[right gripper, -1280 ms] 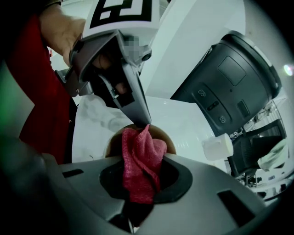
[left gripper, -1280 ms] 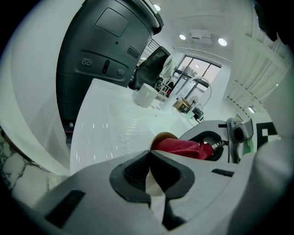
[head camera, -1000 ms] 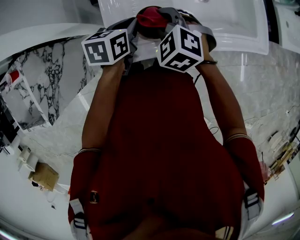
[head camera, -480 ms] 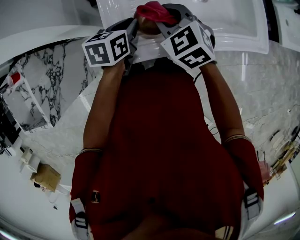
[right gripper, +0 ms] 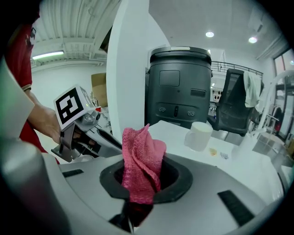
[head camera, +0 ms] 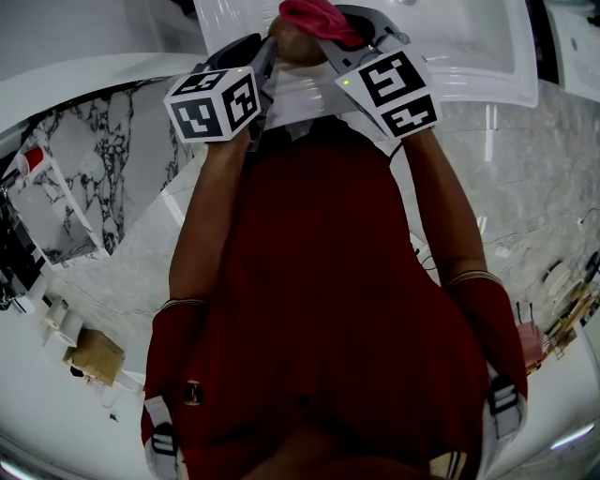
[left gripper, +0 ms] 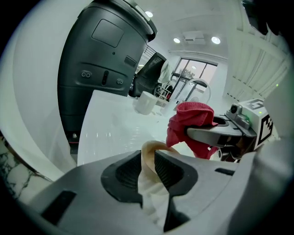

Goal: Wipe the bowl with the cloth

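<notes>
As a person in a red top leans over a glossy white table [head camera: 469, 56], the head view shows both grippers held up at its near edge. The left gripper [head camera: 261, 61] is clamped on a smooth cream bowl [head camera: 292, 47]. The right gripper [head camera: 349, 30] pinches a bunched red cloth [head camera: 317, 17] at the bowl's far side. Whether the cloth and bowl touch cannot be told. Veined marble floor [head camera: 103, 178] lies to the left.

In the left gripper view, ribbed black pads grip the bowl's thin, curved rim. Just past the rim, to the right, the crumpled cloth hangs from the right gripper's grey jaws. A white mug [left gripper: 146, 102] stands far back on the table, with a tall dark grey bin [left gripper: 105, 69] behind it.

In the right gripper view, the jaws are clenched on the coarse-woven cloth, which rises between them in a folded peak. A hand [right gripper: 43, 121] holds the left gripper at the near left. A white column [right gripper: 131, 64] blocks part of the room. A black chair [right gripper: 229, 108] draped with a pale towel [right gripper: 252, 89] stands far right.
</notes>
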